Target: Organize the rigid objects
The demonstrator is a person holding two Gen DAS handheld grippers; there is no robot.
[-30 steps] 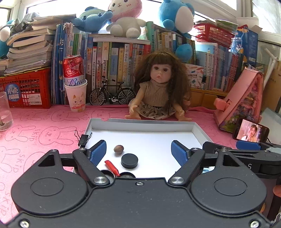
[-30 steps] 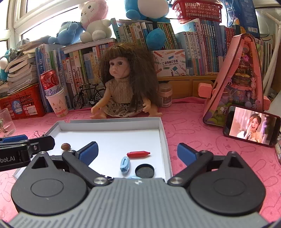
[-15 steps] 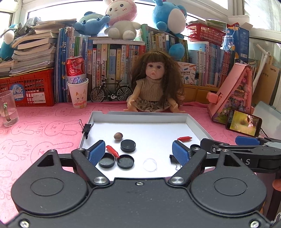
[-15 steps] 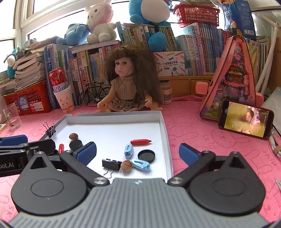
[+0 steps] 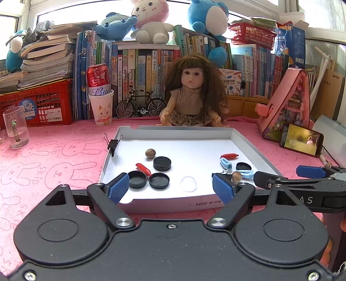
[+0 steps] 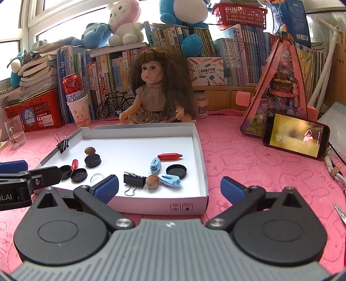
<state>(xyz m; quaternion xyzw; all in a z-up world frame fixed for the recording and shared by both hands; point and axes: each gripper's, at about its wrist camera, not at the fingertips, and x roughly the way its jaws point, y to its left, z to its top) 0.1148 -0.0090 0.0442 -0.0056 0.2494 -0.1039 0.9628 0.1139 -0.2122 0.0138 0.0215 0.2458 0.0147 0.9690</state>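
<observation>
You get bright daylight from the windows [image 5: 64, 13] along the top of both frames, blown out to white there. The white tray [image 6: 138, 149] is evenly lit with soft, short shadows under its small pieces. Focus is sharp throughout. Fisheye bending curves the bookshelf [image 5: 151, 64] and darkens the corners of your views.

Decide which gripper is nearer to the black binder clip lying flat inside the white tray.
Right. The right gripper has its left finger beside the black binder clip; the left gripper sits further along the white tray.
</observation>
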